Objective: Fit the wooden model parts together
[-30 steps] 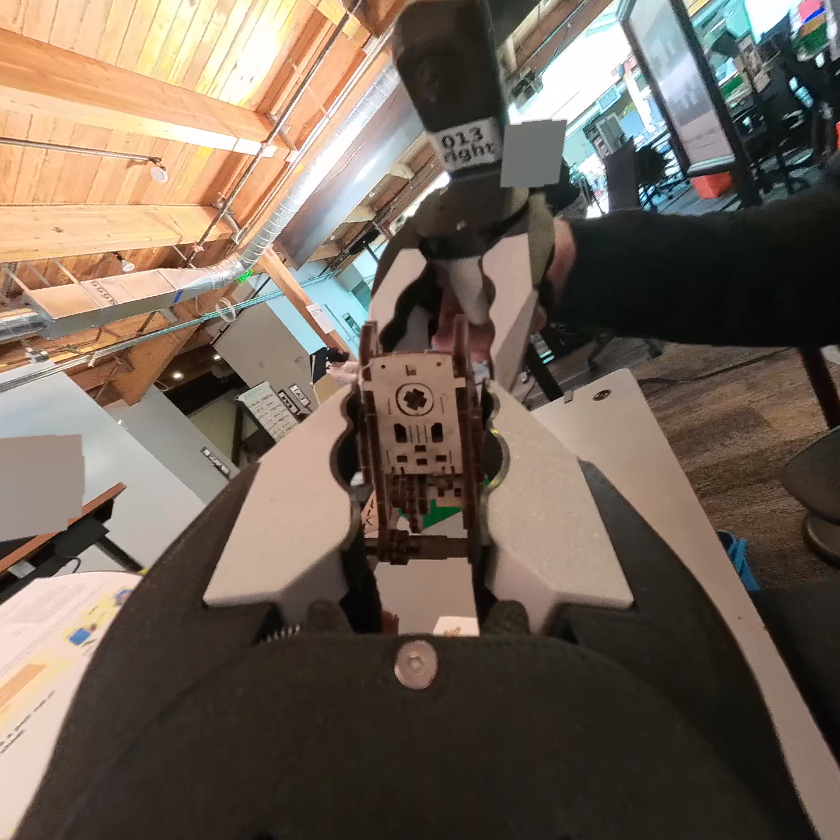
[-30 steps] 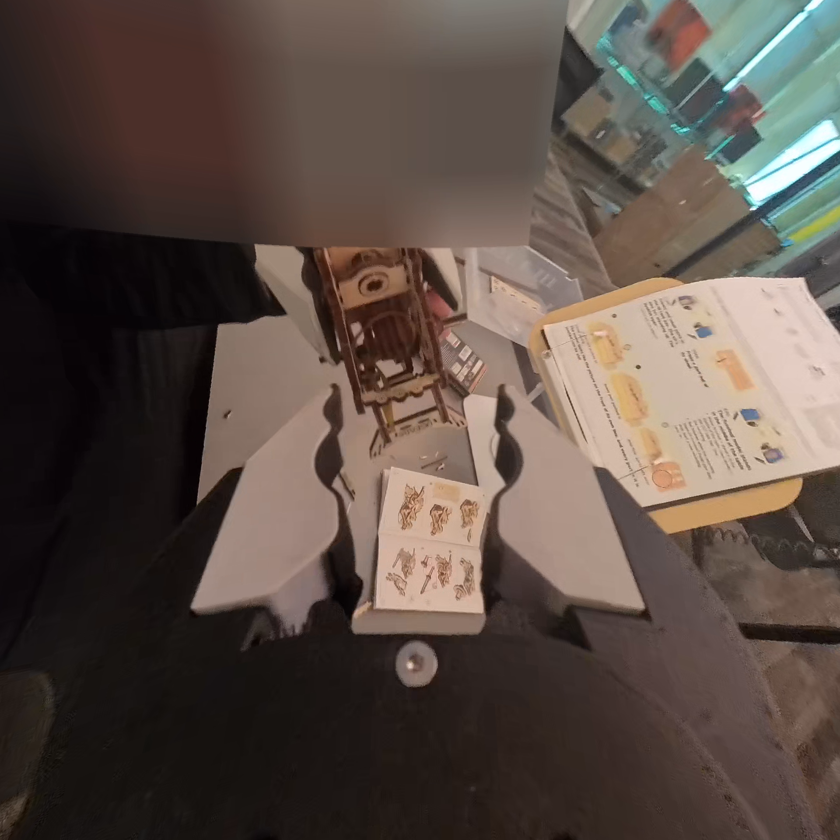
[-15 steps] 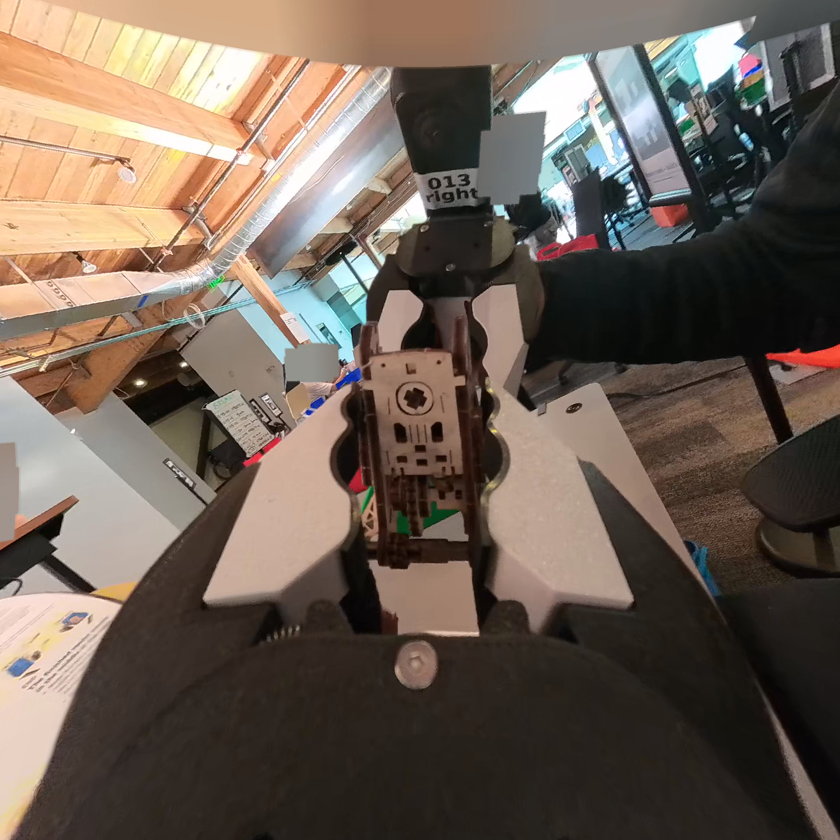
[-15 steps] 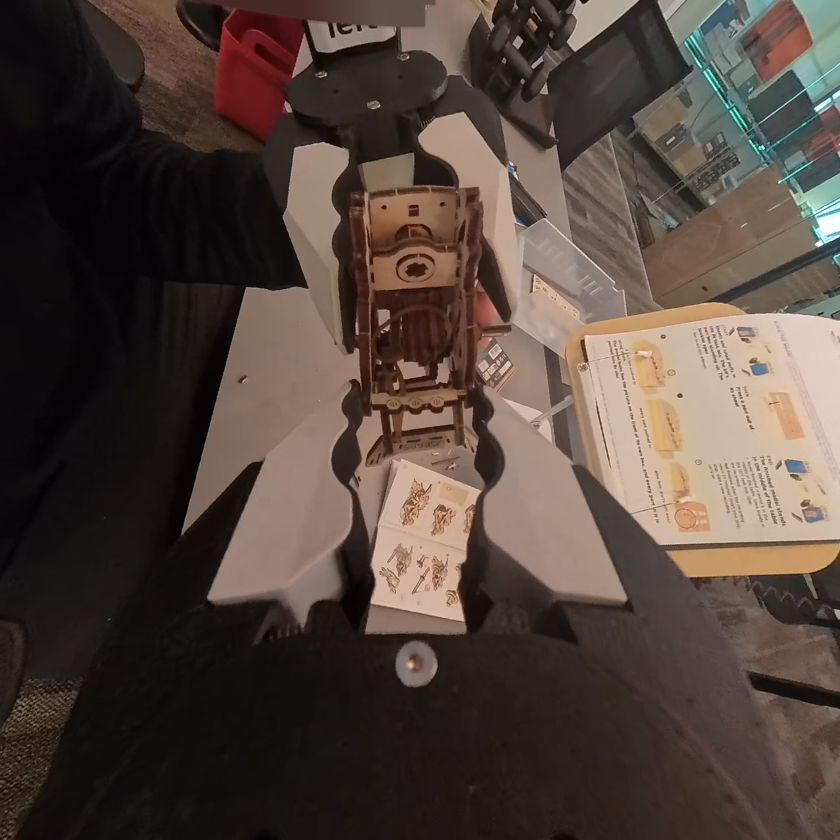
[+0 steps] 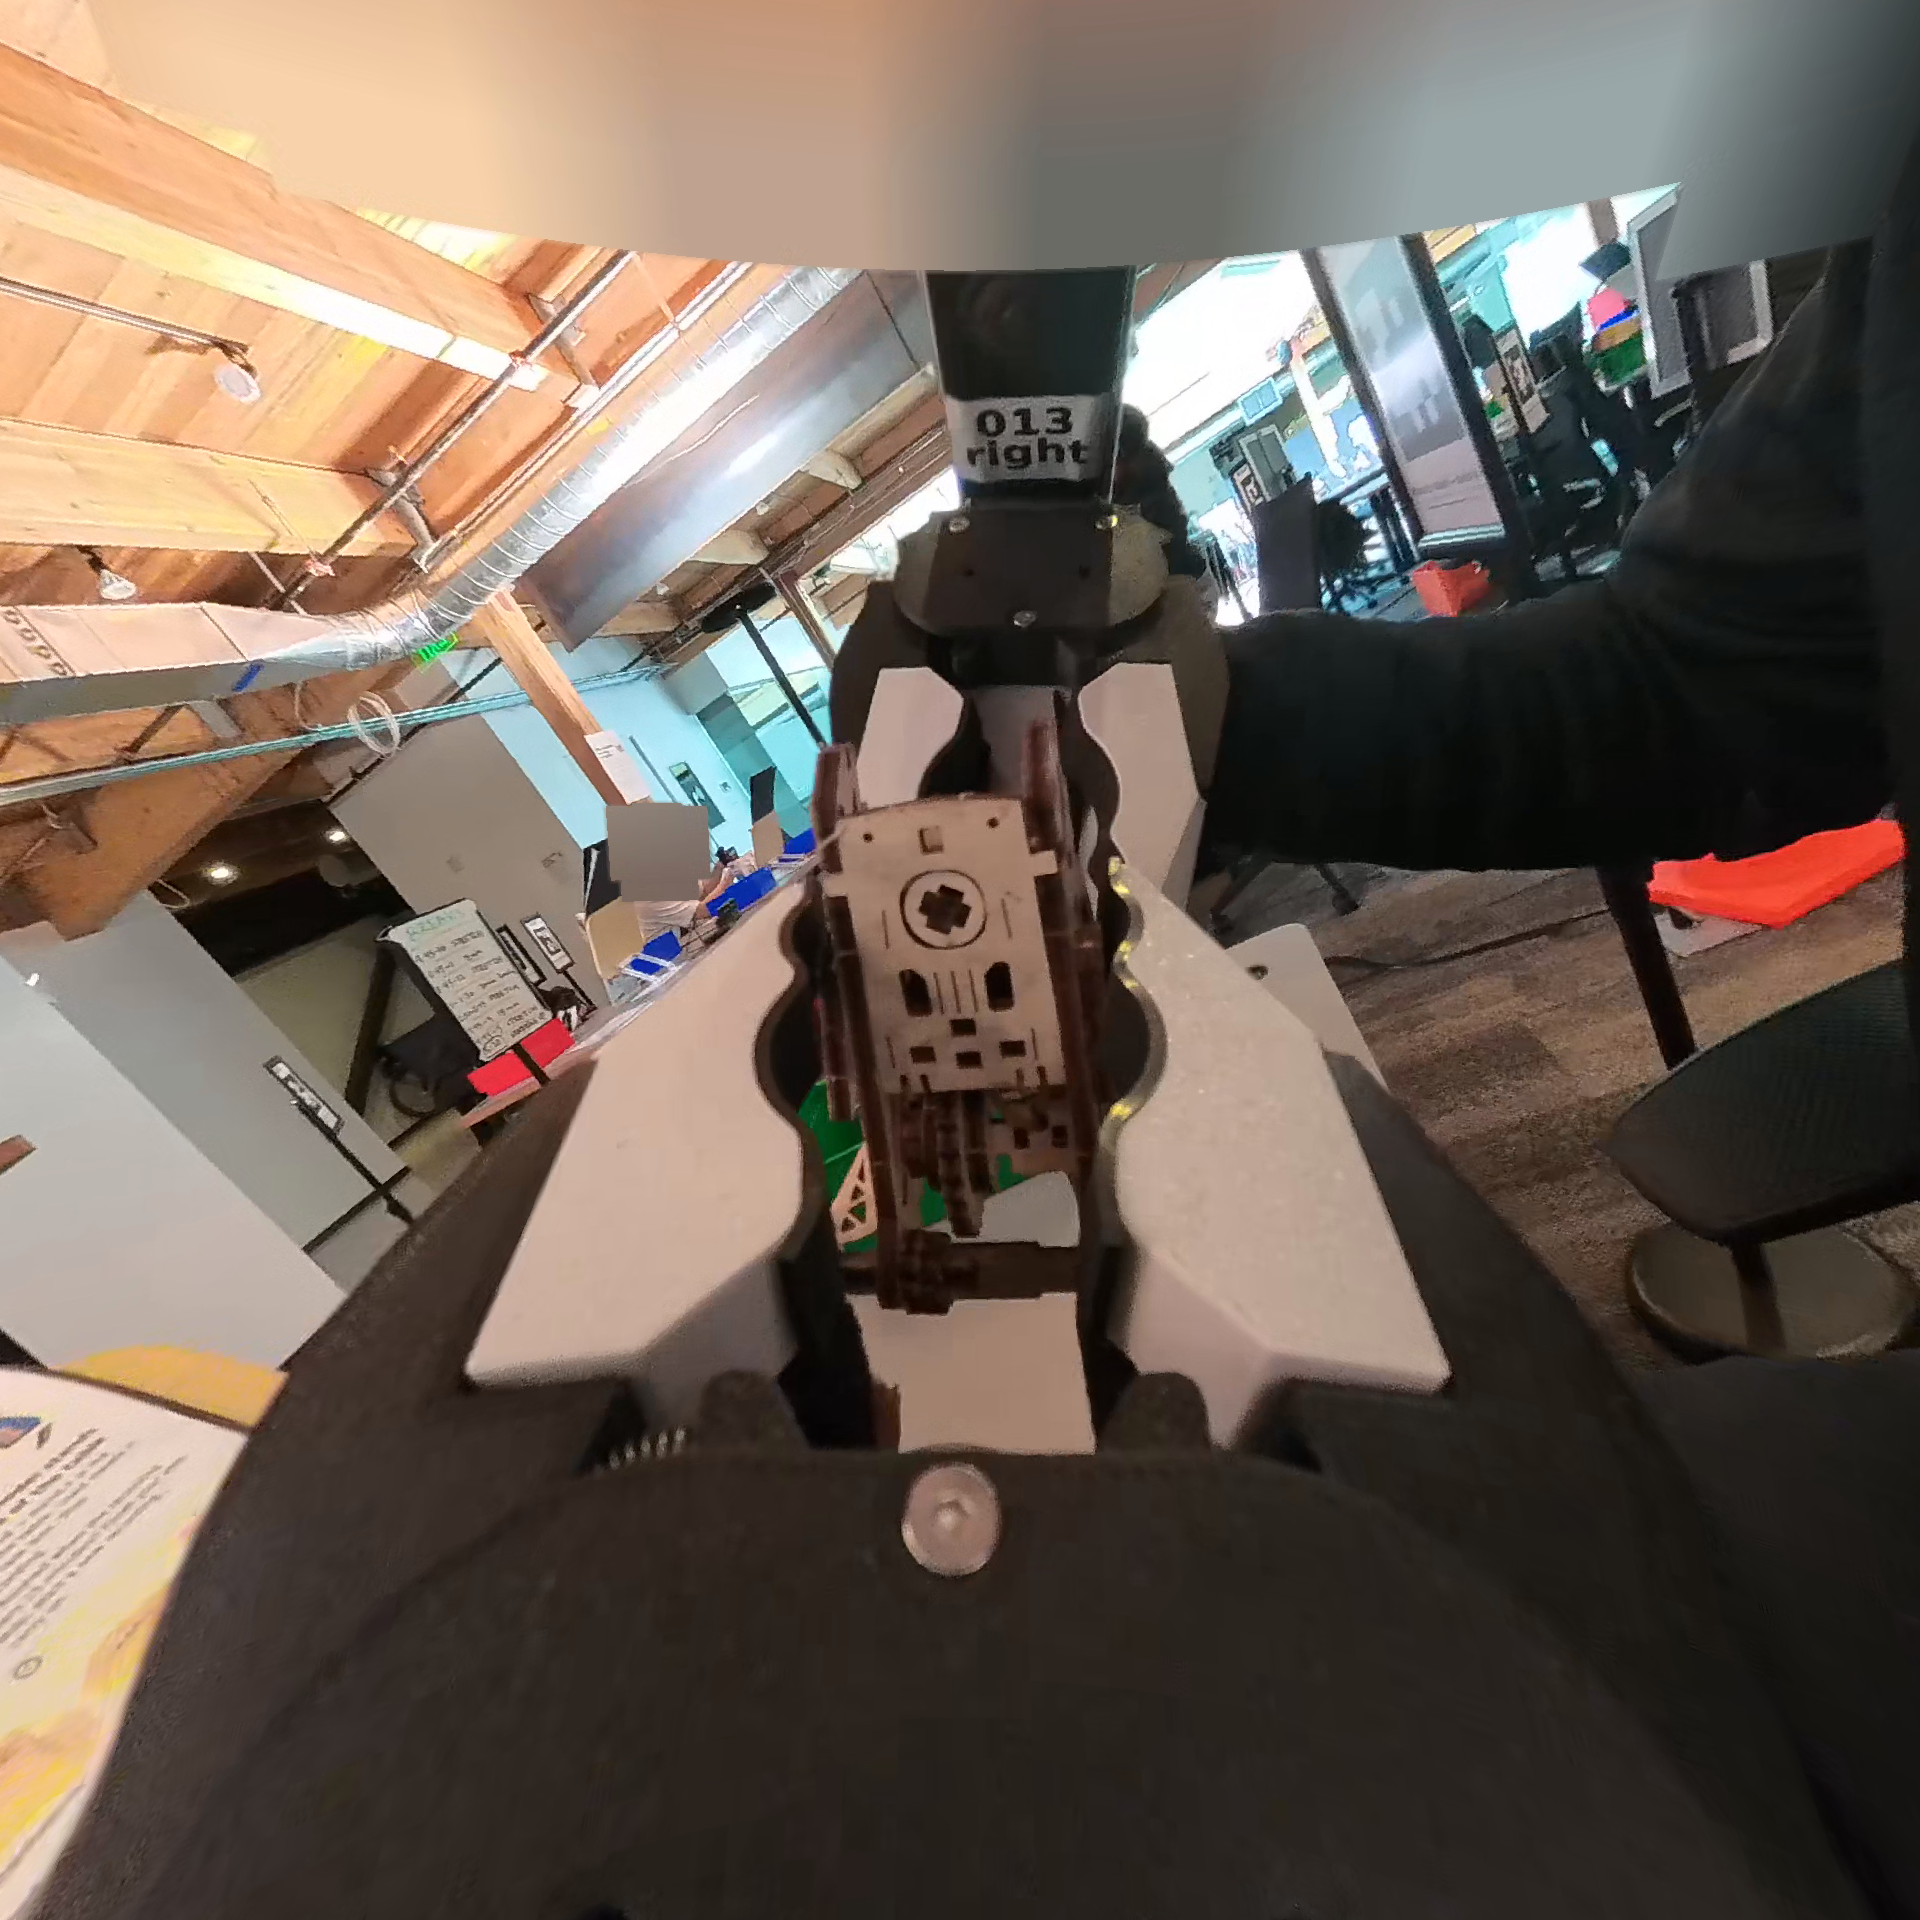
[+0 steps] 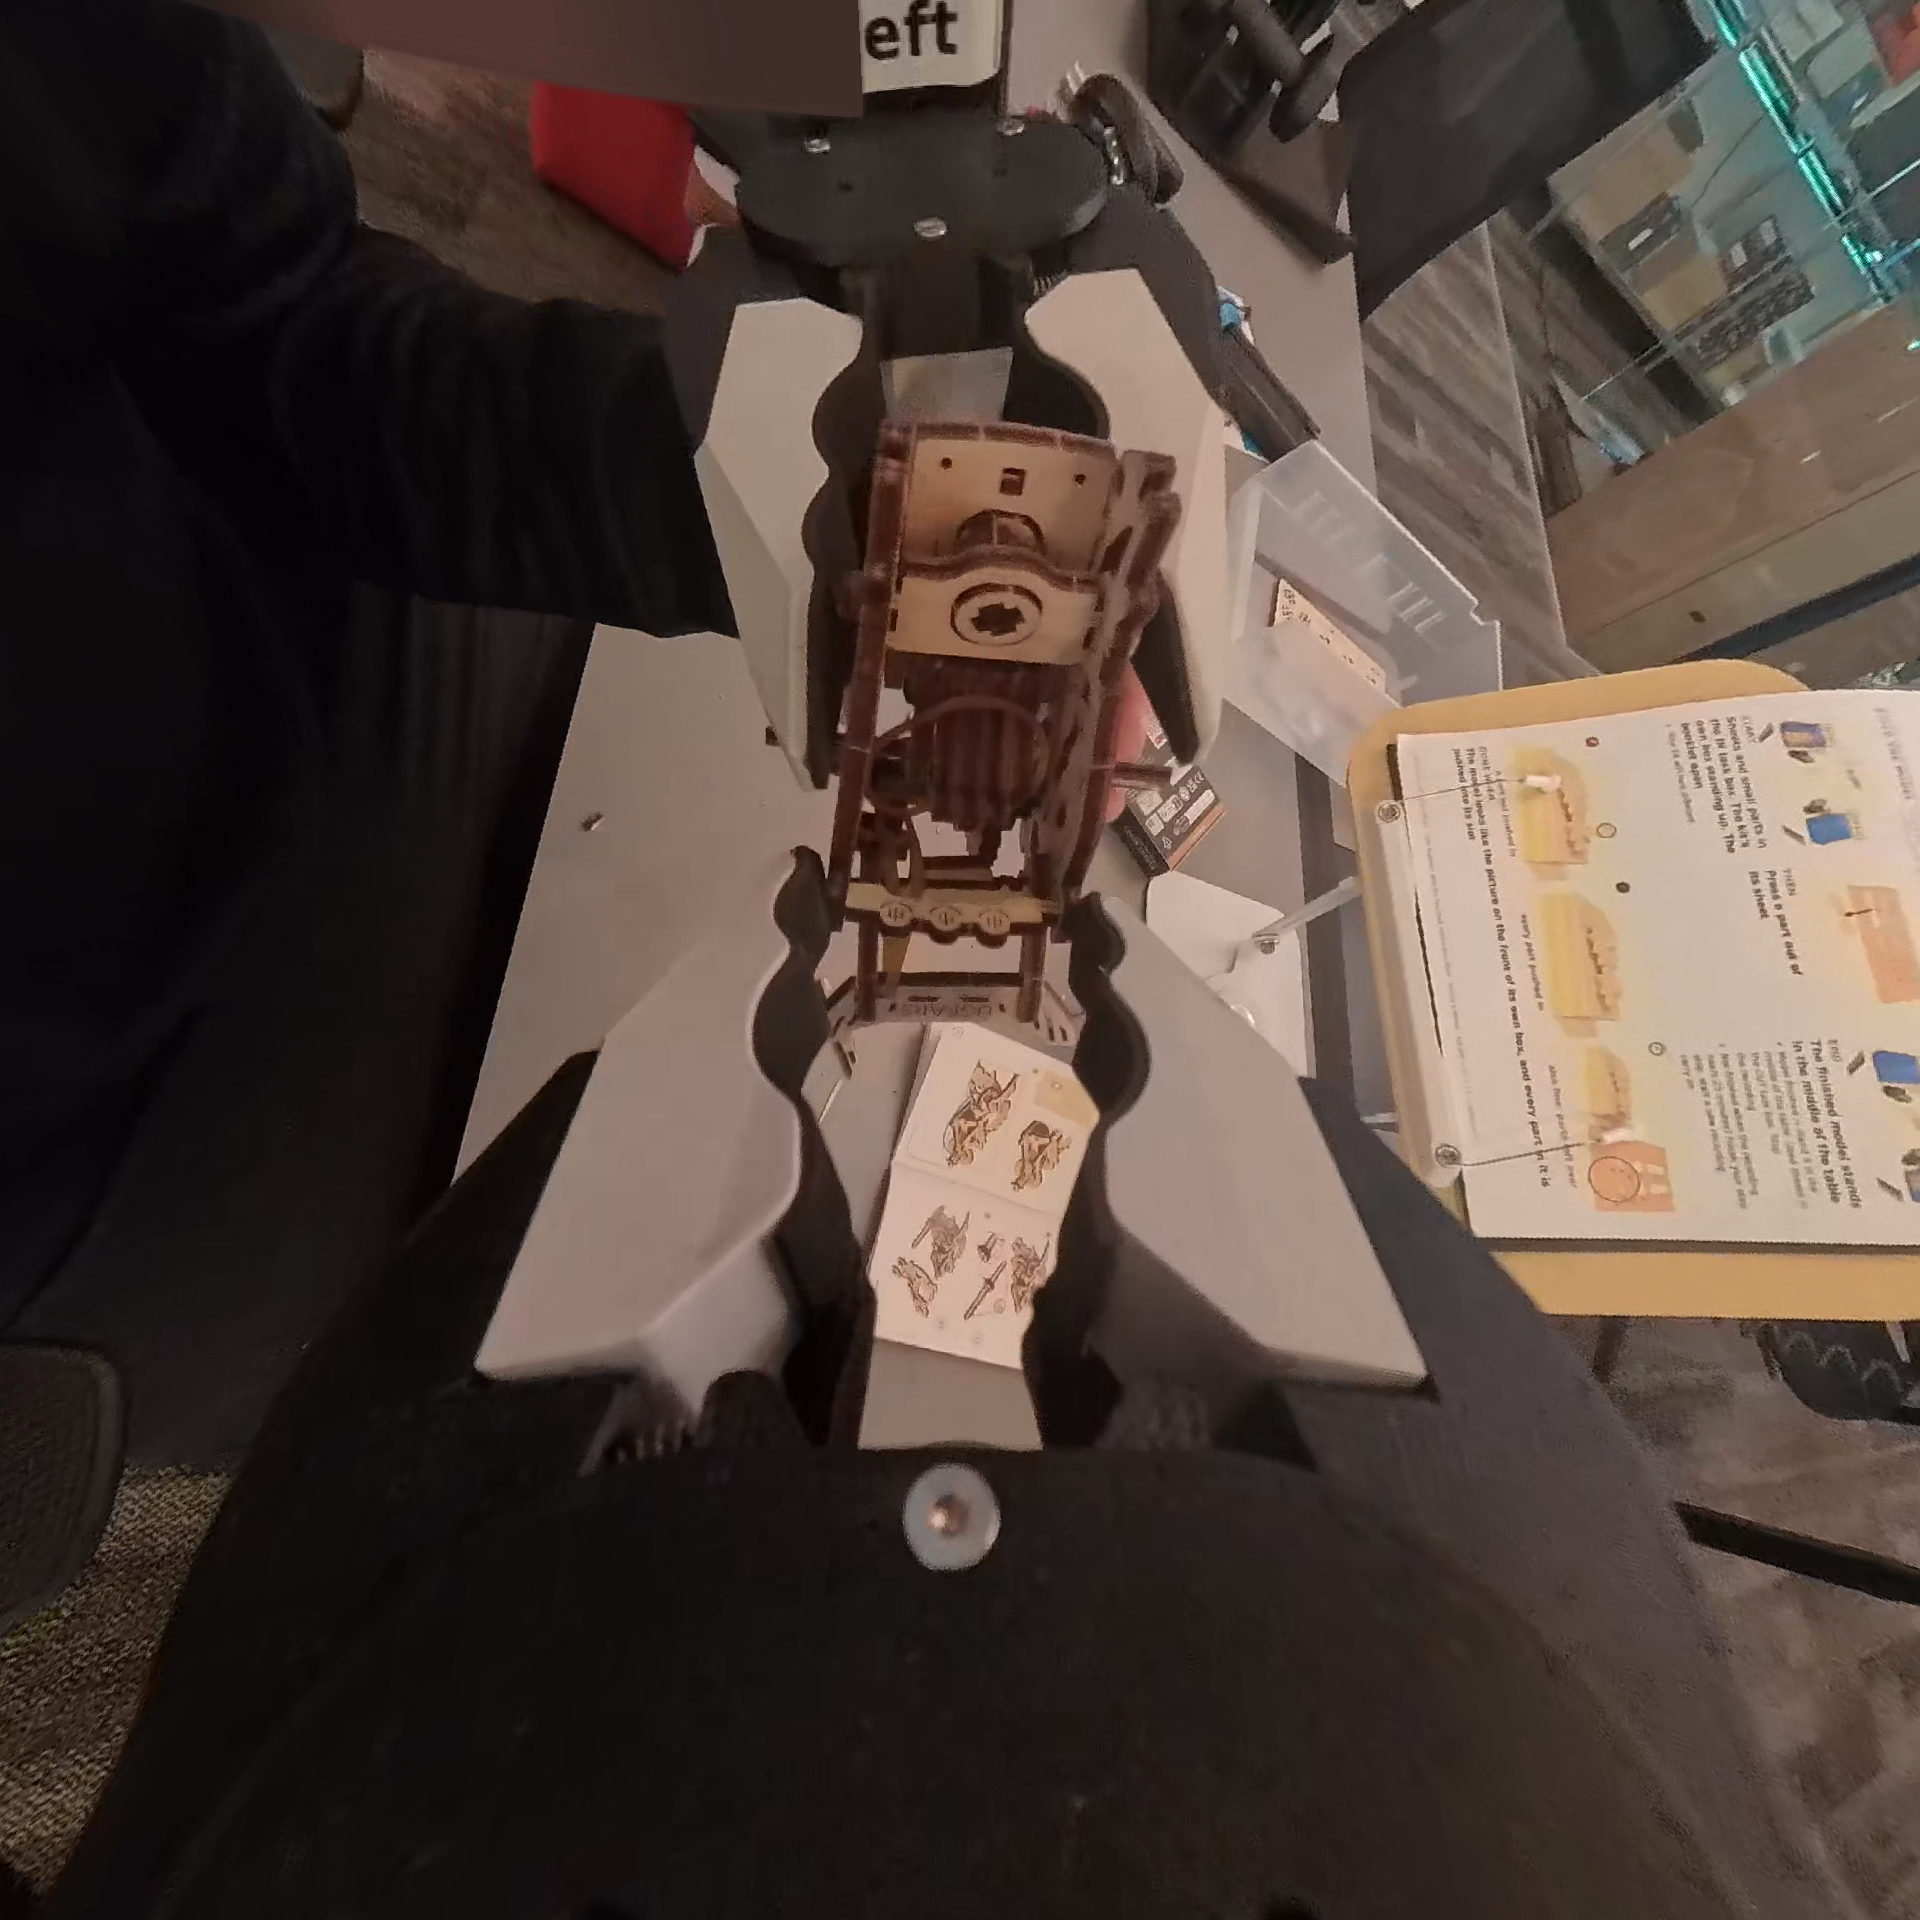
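Left wrist view: left hand-held gripper (image 5: 961, 997) is clamped on the wooden model (image 5: 956, 997), a brown-and-pale plywood assembly, both white fingers (image 5: 665, 1174) pressed to its dark side walls. The model's pale face plate with a round cross-cut socket faces the camera. Opposite, on the far side, the right hand-held gripper (image 5: 1023, 790) closes on the model's far end; a dark sleeve (image 5: 1507, 727) comes in from the right.

Right wrist view: right hand-held gripper (image 6: 951, 925) grips the near end of the wooden model (image 6: 987, 686), fingertips on its brown side frames at the pale crossbar. The left hand-held gripper (image 6: 977, 665) holds the far end, so the model is lifted clear above the grey counter (image 6: 665, 790). Below lie a folded illustrated leaflet (image 6: 982, 1184), and to the right an instruction sheet (image 6: 1662, 977) on a yellow board, and a clear plastic box (image 6: 1351, 582).
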The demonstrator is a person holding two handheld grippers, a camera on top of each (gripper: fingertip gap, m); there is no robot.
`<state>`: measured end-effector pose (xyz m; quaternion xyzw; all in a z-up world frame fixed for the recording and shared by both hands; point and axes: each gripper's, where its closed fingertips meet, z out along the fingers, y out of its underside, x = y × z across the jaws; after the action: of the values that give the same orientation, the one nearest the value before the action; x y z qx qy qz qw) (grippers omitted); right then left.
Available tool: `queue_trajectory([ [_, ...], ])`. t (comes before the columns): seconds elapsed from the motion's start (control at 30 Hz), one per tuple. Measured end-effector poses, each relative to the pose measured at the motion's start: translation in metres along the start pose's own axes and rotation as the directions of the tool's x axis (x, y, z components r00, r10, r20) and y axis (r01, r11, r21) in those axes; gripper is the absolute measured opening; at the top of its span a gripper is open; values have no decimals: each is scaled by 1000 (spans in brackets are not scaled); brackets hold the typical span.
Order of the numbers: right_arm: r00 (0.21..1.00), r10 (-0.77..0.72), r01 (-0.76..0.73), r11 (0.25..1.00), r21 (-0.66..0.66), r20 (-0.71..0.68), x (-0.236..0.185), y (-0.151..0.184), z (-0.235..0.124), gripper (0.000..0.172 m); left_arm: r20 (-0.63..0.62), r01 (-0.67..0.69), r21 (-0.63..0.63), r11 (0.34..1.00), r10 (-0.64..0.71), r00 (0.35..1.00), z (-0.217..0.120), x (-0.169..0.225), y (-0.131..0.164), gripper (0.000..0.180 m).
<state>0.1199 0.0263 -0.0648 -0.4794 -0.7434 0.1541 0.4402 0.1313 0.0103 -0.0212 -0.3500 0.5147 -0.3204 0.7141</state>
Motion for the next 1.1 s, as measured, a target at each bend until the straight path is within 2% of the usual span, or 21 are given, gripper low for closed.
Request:
queue_trajectory([
  [0.4, 996, 84, -81, 994, 75, -42, 7, -4, 0, 47, 21, 23, 44, 999, -24, 999, -3, -7, 0, 49],
  [0.5, 997, 59, -56, 997, 54, -59, 3, -2, 4, 60, -6, 96, 133, 986, -96, 995, -8, -9, -10, 50],
  [0.53, 996, 74, -70, 996, 63, -53, 3, -3, 4, 50, -8, 90, 132, 987, -90, 996, -8, -8, -10, 50],
  [0.57, 995, 82, -79, 995, 57, -55, 4, -1, 4, 48, 1, 76, 111, 991, -76, 997, -7, -8, -8, 49],
  [1.1, 997, 20, -23, 999, -30, -75, -1, 1, 3, 43, 1, 77, 167, 983, -78, 997, -6, -4, -8, 49],
])
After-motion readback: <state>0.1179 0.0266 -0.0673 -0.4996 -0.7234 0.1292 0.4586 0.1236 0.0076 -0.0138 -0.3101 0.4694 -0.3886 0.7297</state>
